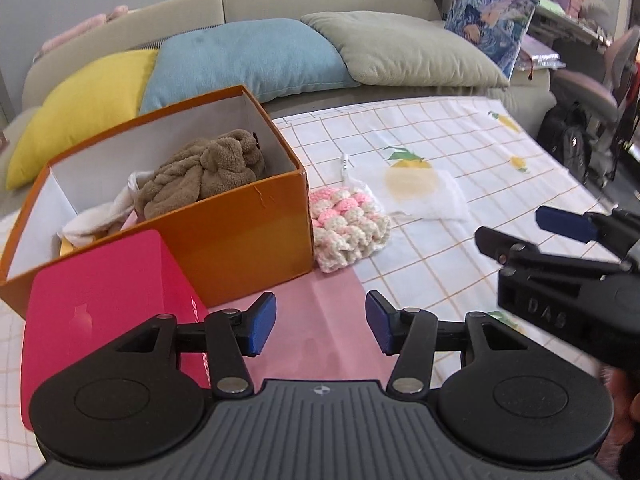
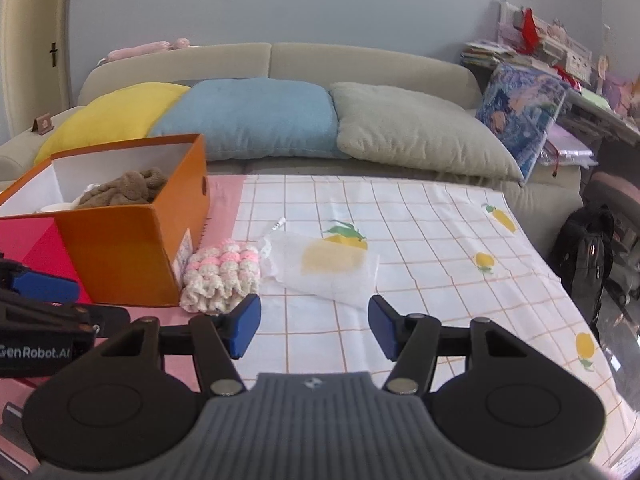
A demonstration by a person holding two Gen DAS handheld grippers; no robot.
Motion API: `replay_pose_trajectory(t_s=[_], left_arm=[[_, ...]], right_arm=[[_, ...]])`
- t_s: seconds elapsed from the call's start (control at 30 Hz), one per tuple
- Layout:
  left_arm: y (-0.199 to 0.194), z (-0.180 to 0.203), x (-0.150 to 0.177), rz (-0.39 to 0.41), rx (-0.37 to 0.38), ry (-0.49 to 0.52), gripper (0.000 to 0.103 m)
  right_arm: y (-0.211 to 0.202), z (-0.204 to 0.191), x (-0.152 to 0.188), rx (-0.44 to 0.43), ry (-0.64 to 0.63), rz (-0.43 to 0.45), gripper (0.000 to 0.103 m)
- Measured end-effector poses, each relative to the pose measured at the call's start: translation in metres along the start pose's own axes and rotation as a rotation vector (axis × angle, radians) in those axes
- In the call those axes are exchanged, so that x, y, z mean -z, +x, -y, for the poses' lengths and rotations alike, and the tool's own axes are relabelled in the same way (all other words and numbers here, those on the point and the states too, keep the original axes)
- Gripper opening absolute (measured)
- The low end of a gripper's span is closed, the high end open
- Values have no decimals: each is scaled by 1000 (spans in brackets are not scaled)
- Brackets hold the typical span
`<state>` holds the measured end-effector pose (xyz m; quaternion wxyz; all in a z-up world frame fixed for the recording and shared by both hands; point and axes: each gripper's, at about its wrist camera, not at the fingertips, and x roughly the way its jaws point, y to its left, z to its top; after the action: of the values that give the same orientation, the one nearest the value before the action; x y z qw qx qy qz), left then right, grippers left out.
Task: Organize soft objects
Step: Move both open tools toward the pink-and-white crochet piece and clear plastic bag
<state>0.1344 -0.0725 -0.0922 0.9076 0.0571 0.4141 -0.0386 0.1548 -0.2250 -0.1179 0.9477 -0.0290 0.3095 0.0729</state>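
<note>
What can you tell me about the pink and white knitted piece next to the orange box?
The knitted piece looks like thick, bumpy yarn, with pink rows at its far end and cream-white rows nearer the camera. It lies flat and a little crumpled on the checked cloth, its left edge against the orange box. A thin white bag lies at its right side. No claw touches it.

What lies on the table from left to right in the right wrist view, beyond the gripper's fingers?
Red box → orange box holding a brown plush → pink-and-cream crocheted piece → white mesh pouch.
</note>
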Motion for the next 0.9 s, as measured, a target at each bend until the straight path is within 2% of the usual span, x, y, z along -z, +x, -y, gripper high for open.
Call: replay_pose_trajectory(t_s=[0.1, 0.33, 0.4, 0.47, 0.63, 0.73, 0.9], left_arm=[[9, 6, 0, -8, -36, 35, 62], [33, 12, -9, -11, -9, -12, 64], [39, 13, -13, 0, 3, -55, 69], [45, 13, -17, 16, 7, -113, 79], [70, 11, -25, -16, 0, -308, 84], [81, 12, -27, -14, -9, -392, 85], [89, 24, -29, 26, -28, -396, 89]], right_arm=[[10, 8, 2, 6, 43, -30, 59], [26, 16, 8, 10, 91, -78, 60], [32, 20, 8, 16, 103, -87, 59], [38, 24, 8, 32, 109, -87, 59], [54, 36, 7, 69, 116, -102, 59], [66, 34, 6, 69, 59, -98, 59], [91, 23, 7, 35, -114, -70, 59]])
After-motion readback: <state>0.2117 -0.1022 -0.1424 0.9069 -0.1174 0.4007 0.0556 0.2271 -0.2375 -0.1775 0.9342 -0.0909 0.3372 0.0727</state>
